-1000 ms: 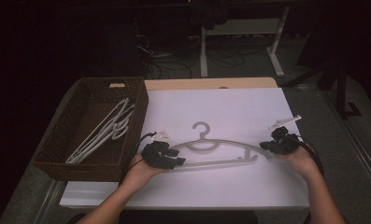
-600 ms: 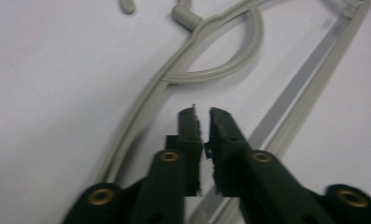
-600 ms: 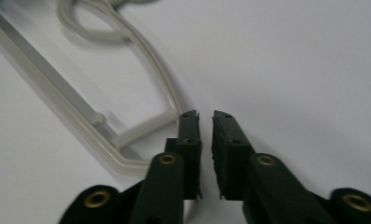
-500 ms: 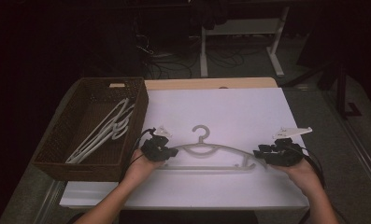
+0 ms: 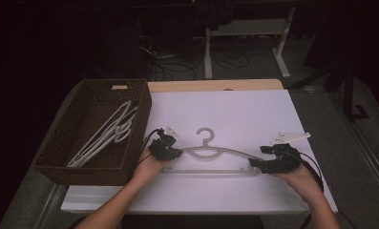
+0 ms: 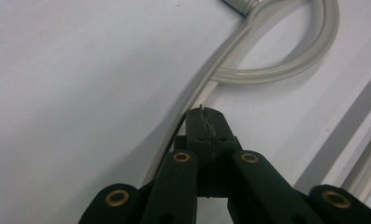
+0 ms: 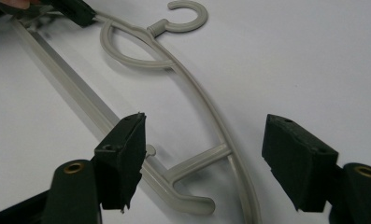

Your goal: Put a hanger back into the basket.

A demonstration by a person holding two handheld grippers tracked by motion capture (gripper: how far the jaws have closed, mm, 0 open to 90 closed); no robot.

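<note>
Left gripper [image 5: 173, 151] clamping hanger [image 5: 211, 151], right gripper [image 7: 204, 158] spread

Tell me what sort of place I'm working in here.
Probably a lab or workshop test bench, not a home: a white-topped table, a brown wicker basket of pale plastic hangers, and cables trailing over a dark floor.

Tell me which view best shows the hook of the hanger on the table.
The right gripper view: the pale grey plastic hanger's hook is whole, sharp and close against the white table. The high view shows the whole hanger with its hook small. The left gripper view shows the neck loop, with the hook cut off by the frame.
</note>
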